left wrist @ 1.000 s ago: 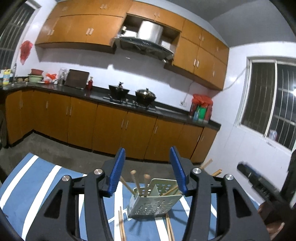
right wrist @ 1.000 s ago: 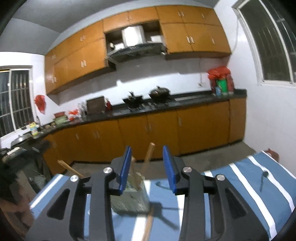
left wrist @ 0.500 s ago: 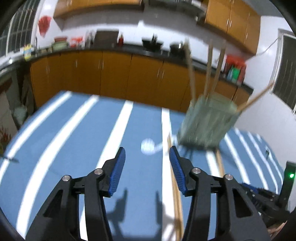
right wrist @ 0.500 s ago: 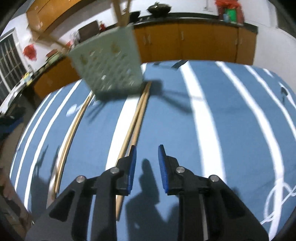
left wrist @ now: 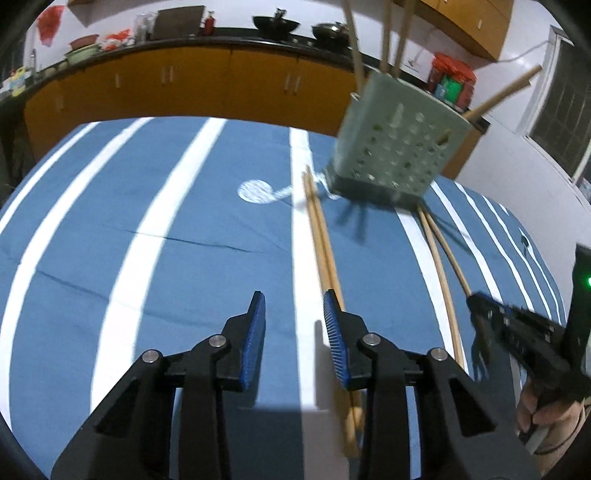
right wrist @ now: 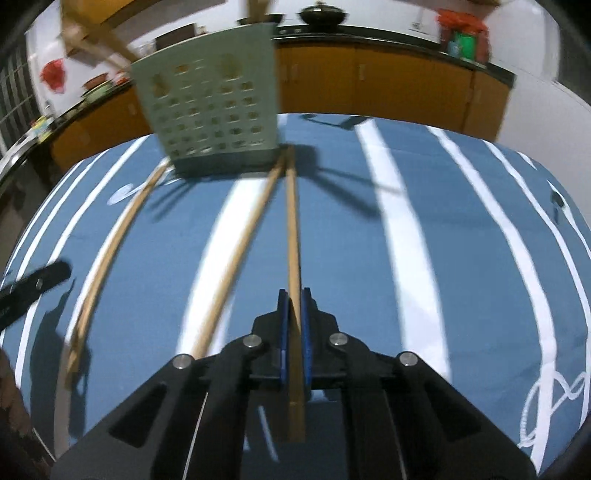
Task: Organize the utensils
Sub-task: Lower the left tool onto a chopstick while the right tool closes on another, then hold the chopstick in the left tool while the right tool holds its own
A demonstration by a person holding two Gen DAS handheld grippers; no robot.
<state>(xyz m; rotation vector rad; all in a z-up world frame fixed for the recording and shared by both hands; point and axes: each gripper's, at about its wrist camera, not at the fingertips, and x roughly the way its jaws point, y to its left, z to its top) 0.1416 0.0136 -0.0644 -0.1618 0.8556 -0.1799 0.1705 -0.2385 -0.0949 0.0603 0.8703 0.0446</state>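
Right fingers (right wrist: 294, 302) just clamped on chopstick (right wrist: 293, 229), lengthwise ahead toward basket (right wrist: 210, 110). Left fingers (left wrist: 294, 317) closing, empty; pair (left wrist: 323, 240) just right.

Ahead of me, orange-brown base cabinets (left wrist: 207, 85) run along the far wall under a dark countertop (right wrist: 388, 35) crowded with pots. White walls (left wrist: 517, 122) meet a barred window (left wrist: 565, 122) at far right.
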